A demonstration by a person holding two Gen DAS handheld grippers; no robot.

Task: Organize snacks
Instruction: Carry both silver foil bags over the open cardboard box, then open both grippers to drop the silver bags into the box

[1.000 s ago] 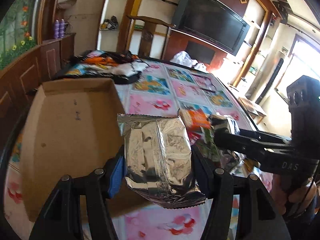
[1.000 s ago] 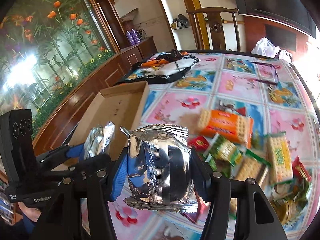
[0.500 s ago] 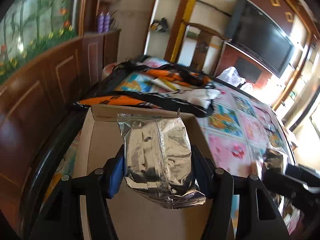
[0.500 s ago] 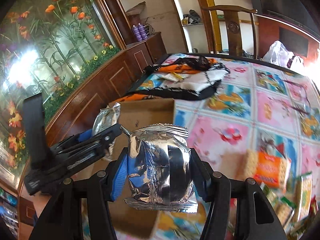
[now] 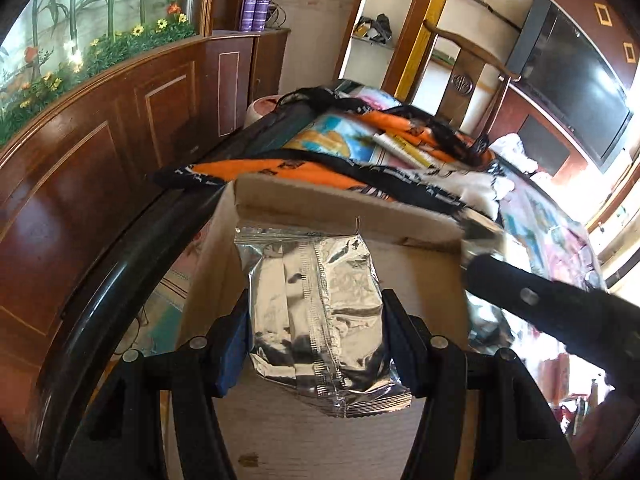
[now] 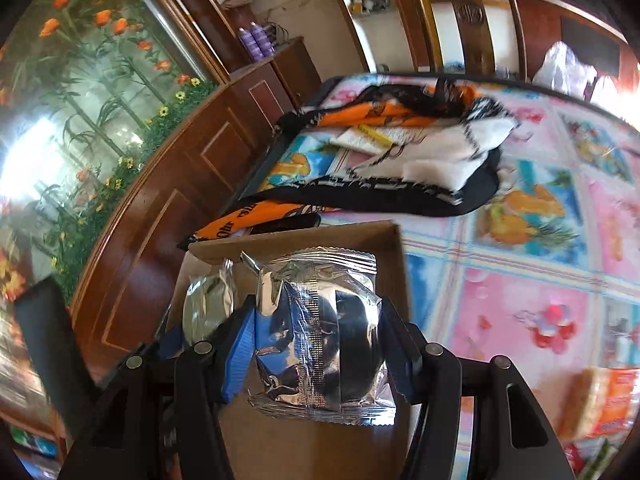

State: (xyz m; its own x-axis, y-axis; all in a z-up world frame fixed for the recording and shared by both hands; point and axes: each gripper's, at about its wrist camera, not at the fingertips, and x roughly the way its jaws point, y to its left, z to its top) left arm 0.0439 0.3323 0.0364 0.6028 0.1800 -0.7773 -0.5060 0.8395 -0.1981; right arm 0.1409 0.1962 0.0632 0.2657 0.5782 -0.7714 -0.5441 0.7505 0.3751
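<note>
My left gripper (image 5: 316, 334) is shut on a silver foil snack packet (image 5: 320, 316), held over the open cardboard box (image 5: 344, 212) near its far wall. My right gripper (image 6: 318, 344) is shut on a second silver foil packet (image 6: 320, 336), also over the cardboard box (image 6: 296, 240), toward its right side. In the right wrist view the left gripper's packet (image 6: 208, 308) shows just to the left, side by side with mine. The right gripper's black body (image 5: 560, 312) crosses the left wrist view at the right.
The box sits at the edge of a table with a colourful cartoon cloth (image 6: 540, 240). An orange, black and white bundle of cloth (image 6: 400, 160) lies just behind the box. An orange biscuit pack (image 6: 600, 400) lies at the right. Dark wooden panelling (image 5: 80, 160) runs along the left.
Both grippers have carried their foil packets leftward from the snack pile to above the cardboard box. The box now fills the space under both packets. Grips are unchanged.
</note>
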